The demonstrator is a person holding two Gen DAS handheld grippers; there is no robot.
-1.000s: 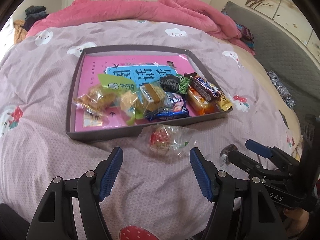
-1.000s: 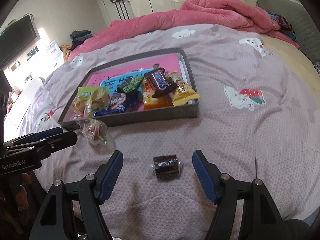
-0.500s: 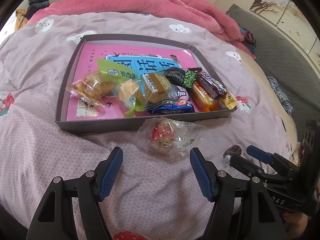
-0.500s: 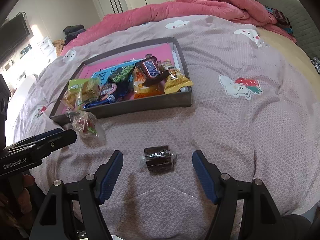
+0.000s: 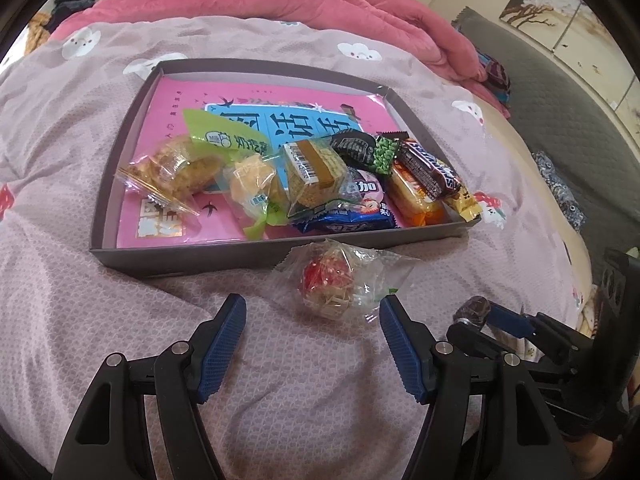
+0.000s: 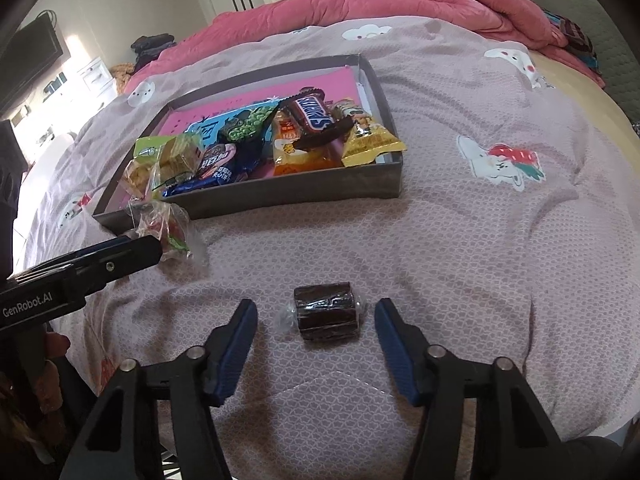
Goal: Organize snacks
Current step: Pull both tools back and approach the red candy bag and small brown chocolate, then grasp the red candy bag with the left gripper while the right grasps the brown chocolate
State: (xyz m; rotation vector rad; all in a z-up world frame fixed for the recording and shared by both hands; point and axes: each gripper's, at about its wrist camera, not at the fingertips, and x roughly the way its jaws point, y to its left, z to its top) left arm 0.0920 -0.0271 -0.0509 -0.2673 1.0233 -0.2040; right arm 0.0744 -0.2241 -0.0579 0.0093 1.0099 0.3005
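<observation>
A grey tray [image 5: 188, 254] with a pink liner sits on the bed and holds several wrapped snacks. It also shows in the right wrist view [image 6: 320, 190]. A clear-wrapped red candy [image 5: 332, 280] lies on the bedspread just in front of the tray, also seen in the right wrist view [image 6: 168, 230]. My left gripper [image 5: 312, 314] is open, its tips just short of this candy. A dark brown wrapped sweet [image 6: 326, 312] lies on the bedspread, between the tips of my open right gripper [image 6: 314, 316]. It also shows in the left wrist view [image 5: 474, 308].
A pink duvet [image 5: 280, 4] is bunched at the far end of the bed. A grey headboard [image 5: 568, 120] runs along the right side. A Snickers bar [image 6: 314, 114] lies on top of the snacks at the tray's right end.
Both grippers have moved forward. The red candy now lies close to the left fingertips, and the brown sweet sits between the right fingertips. Both stayed open.
</observation>
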